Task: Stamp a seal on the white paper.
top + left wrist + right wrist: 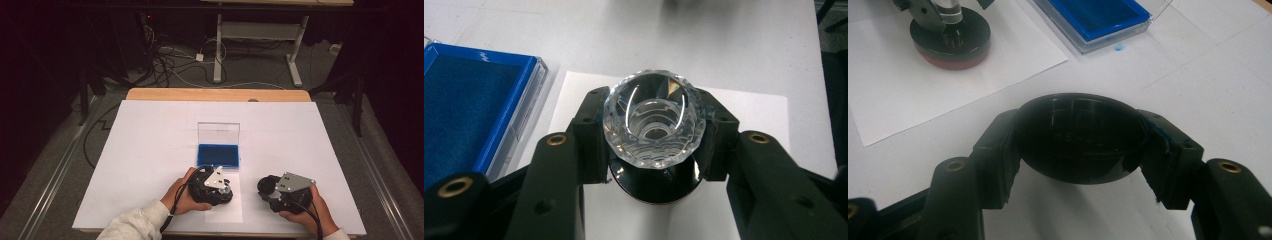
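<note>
Here, from largest to smallest:
Desk: white-covered desk (150,150), filling the middle of the high view.
Ink pad: blue rectangular ink pad in a clear plastic case (218,155), lid upright, frame centre.
Paper: small white paper sheet (235,207), lower centre.
Left tongs (651,135): clamped on the faceted clear-handled round stamp (651,122), standing on the paper.
Right tongs (1080,142): gripping a round black plastic cap (1080,137), lower right of the high view.

Right gripper (1083,150) with both black jaws pressed against the sides of a round black cap (1080,142), which sits above the white table (1228,85). Beyond the cap, to its upper left, a stamp (950,37) with a black base and reddish underside stands on a paper sheet (908,100). Up and right of the cap lies the blue ink pad (1095,17) in its clear case, a blue speck just beside it.
</note>
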Tool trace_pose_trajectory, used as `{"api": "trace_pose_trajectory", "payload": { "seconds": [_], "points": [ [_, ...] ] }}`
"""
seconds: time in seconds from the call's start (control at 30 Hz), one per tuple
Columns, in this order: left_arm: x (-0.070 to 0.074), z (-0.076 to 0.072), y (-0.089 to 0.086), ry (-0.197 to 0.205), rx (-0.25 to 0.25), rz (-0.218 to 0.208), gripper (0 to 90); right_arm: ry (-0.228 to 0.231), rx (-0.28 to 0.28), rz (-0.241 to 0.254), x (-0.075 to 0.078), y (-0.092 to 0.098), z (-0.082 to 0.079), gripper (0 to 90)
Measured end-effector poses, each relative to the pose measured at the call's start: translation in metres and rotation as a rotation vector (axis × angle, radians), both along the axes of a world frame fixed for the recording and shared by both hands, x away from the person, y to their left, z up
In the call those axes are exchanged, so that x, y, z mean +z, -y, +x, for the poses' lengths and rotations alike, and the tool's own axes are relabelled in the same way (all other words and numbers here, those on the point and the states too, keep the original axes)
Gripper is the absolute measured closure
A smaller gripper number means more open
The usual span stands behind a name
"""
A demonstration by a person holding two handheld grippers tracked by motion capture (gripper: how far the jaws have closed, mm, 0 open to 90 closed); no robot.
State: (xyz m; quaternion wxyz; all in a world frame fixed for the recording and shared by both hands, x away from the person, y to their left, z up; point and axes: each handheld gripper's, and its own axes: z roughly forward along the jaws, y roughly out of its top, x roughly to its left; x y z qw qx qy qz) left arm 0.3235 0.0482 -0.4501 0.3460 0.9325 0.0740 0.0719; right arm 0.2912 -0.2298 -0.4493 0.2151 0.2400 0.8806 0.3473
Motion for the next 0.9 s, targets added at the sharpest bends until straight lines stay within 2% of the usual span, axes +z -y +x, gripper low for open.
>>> {"api": "trace_pose_trajectory", "payload": {
  "seconds": [0.17,0.5,0.6,0.73,0.8,0.9],
  "points": [
    [0.001,0.0,0.001,0.002,-0.004,0.014,54.6,0.002,0.002,-0.002,0.0,-0.001,0.0,38.6],
    [0.001,0.0,0.0,0.001,-0.001,0.005,54.6,0.003,0.005,-0.004,0.0,-0.001,0.0,38.5],
    [0.003,0.005,-0.003,-0.032,0.024,-0.021,54.7,0.003,0.0,0.0,0.0,-0.001,0.0,38.5],
    [0.024,0.009,-0.017,-0.031,0.043,-0.127,54.7,0.005,-0.002,0.003,0.0,0.001,0.0,38.5],
    [0.034,0.006,-0.021,0.006,0.056,-0.136,54.7,0.008,-0.002,0.0,0.0,0.002,0.001,38.5],
    [0.043,0.003,-0.027,0.032,0.062,-0.16,54.7,0.01,-0.004,0.0,0.001,0.001,0.0,38.5]
  ]
}}
